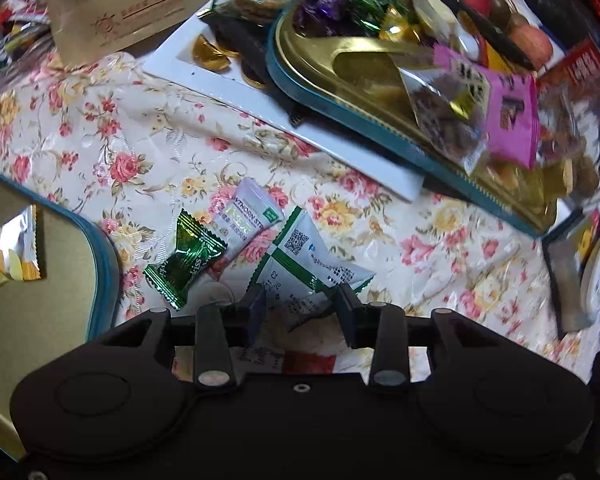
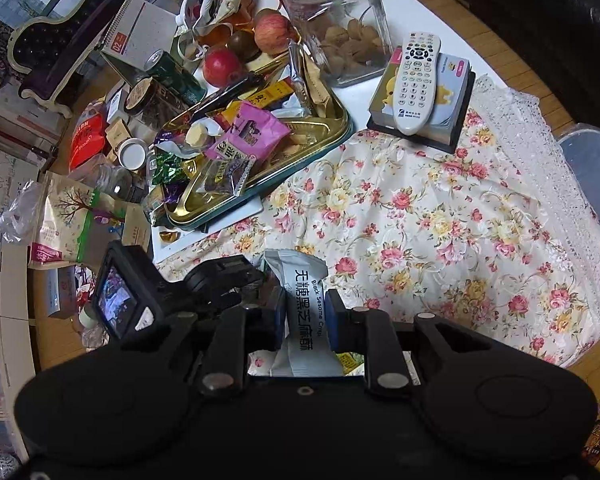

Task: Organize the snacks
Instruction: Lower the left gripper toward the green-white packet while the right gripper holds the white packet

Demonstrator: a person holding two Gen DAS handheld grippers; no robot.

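- Left wrist view: the left gripper (image 1: 300,304) points down at the floral tablecloth (image 1: 100,120), its fingers spread apart and pressing on nothing
- A white packet with green stripes (image 1: 306,258) lies on the cloth with its near end between the two fingertips (image 1: 256,308), not pinched
- Just left of the white packet with green stripes lies a grey hawthorn packet (image 1: 246,216), and left of that a green foil candy (image 1: 184,258) overlapping it
- Well beyond the white packet with green stripes sits a gold tin tray (image 1: 312,54) with a teal rim, piled with sweets, a pink packet (image 1: 508,120) among them; the tray rests partly on a white board (image 1: 220,80)
- Far left of the white packet with green stripes, a second teal-rimmed tin (image 1: 60,280) holds a yellow and silver packet (image 1: 14,248)
- Right wrist view: the right gripper (image 2: 304,316) is clenched on a grey black sesame crisp packet (image 2: 300,304), held upright above the cloth
- Beyond the black sesame crisp packet sits the gold tray; further right of it a glass jar (image 2: 336,24) and a remote control (image 2: 416,80) on a small box
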